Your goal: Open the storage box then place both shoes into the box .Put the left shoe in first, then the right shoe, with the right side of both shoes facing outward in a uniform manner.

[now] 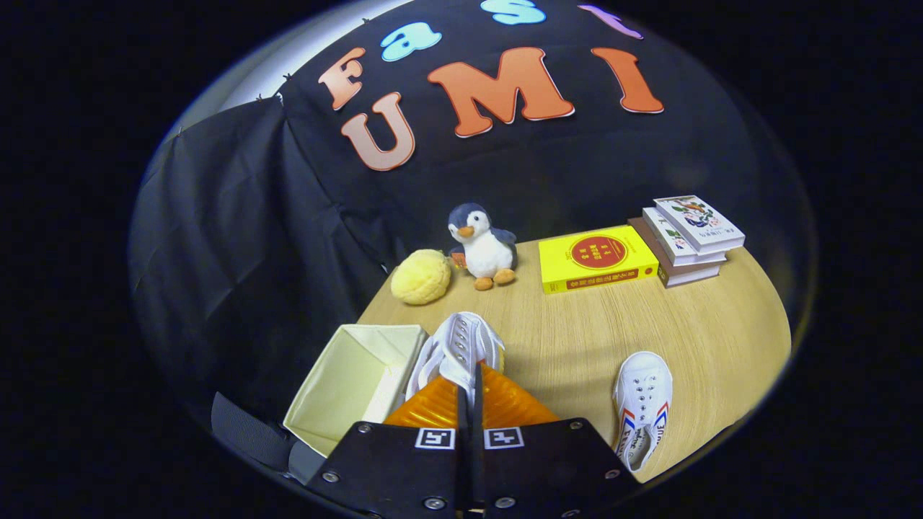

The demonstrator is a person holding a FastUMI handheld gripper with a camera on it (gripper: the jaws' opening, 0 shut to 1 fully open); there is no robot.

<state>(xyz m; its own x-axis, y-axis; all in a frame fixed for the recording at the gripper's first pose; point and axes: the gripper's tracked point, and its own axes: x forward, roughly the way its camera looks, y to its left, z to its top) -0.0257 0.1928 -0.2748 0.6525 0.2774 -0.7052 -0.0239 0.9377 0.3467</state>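
My wooden table (577,346) spreads out ahead of me, a round-edged top backed by the black cloth wall (238,238) of the booth. Just beside my fingers, on the side away from the loose shoe, sits the open storage box (353,382), a pale fabric bin with its inside showing bare. My gripper (469,382) is clenched on a white sneaker (458,349): both fingers press together on its heel end and the shoe sticks out ahead of them, laces up, its toe pointing away from me, right next to the box's near wall. The other white shoe (642,407) lies flat on the table on the far side of my fingers from the box, well apart from it, with coloured stripes on its side. Beyond the held shoe, at the back of the table, stand a yellow book (597,263), a stack of books (685,241), a plush penguin (482,246) and a fuzzy yellow ball (421,277) just beside the penguin.
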